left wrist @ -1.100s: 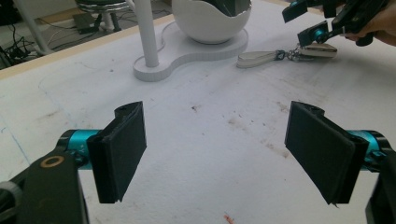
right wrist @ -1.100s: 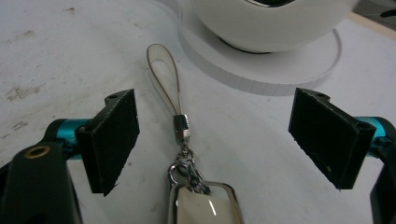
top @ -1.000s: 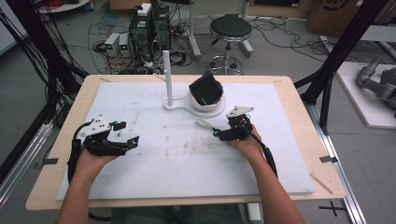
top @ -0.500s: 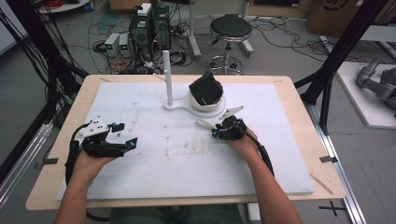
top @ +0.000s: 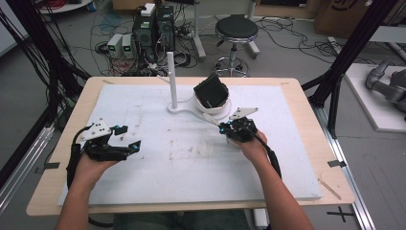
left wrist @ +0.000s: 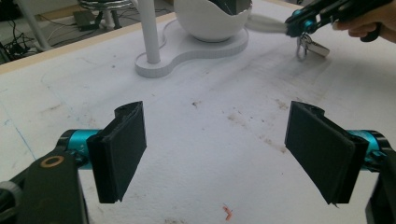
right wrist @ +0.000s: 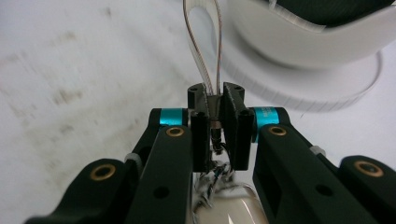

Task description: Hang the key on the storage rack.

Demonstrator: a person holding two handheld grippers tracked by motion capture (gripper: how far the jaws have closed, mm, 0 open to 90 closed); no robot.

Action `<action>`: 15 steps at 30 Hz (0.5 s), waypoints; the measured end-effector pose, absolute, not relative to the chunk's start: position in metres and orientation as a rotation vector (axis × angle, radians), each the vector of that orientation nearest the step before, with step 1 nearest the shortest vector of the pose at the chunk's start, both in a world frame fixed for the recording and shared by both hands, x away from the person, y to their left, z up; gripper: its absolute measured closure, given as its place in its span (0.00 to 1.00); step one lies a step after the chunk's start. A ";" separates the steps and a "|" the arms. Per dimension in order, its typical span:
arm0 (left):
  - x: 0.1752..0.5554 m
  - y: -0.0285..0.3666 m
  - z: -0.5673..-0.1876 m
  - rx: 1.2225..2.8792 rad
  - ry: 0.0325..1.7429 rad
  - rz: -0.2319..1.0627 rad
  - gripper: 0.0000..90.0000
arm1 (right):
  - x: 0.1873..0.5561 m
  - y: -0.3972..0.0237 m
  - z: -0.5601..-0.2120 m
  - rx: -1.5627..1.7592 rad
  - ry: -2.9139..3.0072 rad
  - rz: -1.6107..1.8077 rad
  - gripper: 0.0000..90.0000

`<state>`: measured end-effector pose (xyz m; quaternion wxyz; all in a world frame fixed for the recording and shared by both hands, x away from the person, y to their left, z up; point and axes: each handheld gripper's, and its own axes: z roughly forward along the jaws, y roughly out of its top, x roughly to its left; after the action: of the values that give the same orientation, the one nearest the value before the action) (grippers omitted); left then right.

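A white stand with an upright post and a bowl sits at the table's far middle, and a black object rests in the bowl. My right gripper is just in front of the bowl. Its jaws have just been closing and are now shut on a thin pale loop, which runs up from between them. A small tag hangs under this gripper. My left gripper hovers at the near left, open, with nothing between its pads.
The white mat covers most of the wooden table and carries brown smudges in the middle. A black stool, computer boxes and cables stand on the floor beyond the far edge. Black frame posts flank the table.
The right gripper's jaws went from open to shut on the pale loop and lifted it a little off the mat. The left gripper stayed in place.
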<state>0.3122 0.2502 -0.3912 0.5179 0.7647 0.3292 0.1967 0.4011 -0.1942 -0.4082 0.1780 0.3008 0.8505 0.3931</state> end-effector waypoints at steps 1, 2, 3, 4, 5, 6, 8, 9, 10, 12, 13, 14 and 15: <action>0.312 0.252 -0.391 1.829 0.792 0.473 0.23 | 0.398 -0.195 -0.401 0.845 2.363 1.175 0.92; 0.312 0.252 -0.391 1.829 0.792 0.473 0.23 | 0.398 -0.195 -0.401 0.845 2.363 1.175 0.92; 0.312 0.252 -0.390 1.825 0.796 0.470 0.23 | 0.398 -0.195 -0.397 0.840 2.351 1.192 0.92; 0.313 0.252 -0.390 1.822 0.795 0.470 0.23 | 0.398 -0.193 -0.388 0.835 2.337 1.204 0.92; 0.313 0.252 -0.390 1.820 0.794 0.470 0.23 | 0.398 -0.193 -0.388 0.835 2.337 1.204 0.92; 0.313 0.252 -0.389 1.821 0.790 0.470 0.23 | 0.398 -0.192 -0.384 0.825 2.326 1.213 0.92; 0.313 0.251 -0.389 1.815 0.788 0.468 0.23 | 0.398 -0.189 -0.375 0.814 2.296 1.260 0.92; 0.314 0.250 -0.389 1.816 0.788 0.467 0.23 | 0.399 -0.186 -0.369 0.809 2.286 1.284 0.92; 0.314 0.250 -0.390 1.818 0.787 0.467 0.23 | 0.400 -0.181 -0.361 0.785 2.272 1.293 0.92; 0.314 0.250 -0.390 1.818 0.788 0.465 0.23 | 0.400 -0.177 -0.357 0.770 2.265 1.305 0.92; 0.315 0.250 -0.390 1.818 0.790 0.464 0.23 | 0.401 -0.173 -0.353 0.756 2.261 1.308 0.92; 0.315 0.250 -0.390 1.815 0.790 0.465 0.23 | 0.402 -0.169 -0.350 0.748 2.257 1.306 0.92; 0.314 0.250 -0.390 1.811 0.791 0.463 0.23 | 0.404 -0.161 -0.343 0.723 2.246 1.310 0.92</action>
<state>0.3144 0.2500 -0.3897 0.5277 0.7579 0.3308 0.1940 0.4036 -0.1612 -0.3429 0.2195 0.2613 0.8120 0.4736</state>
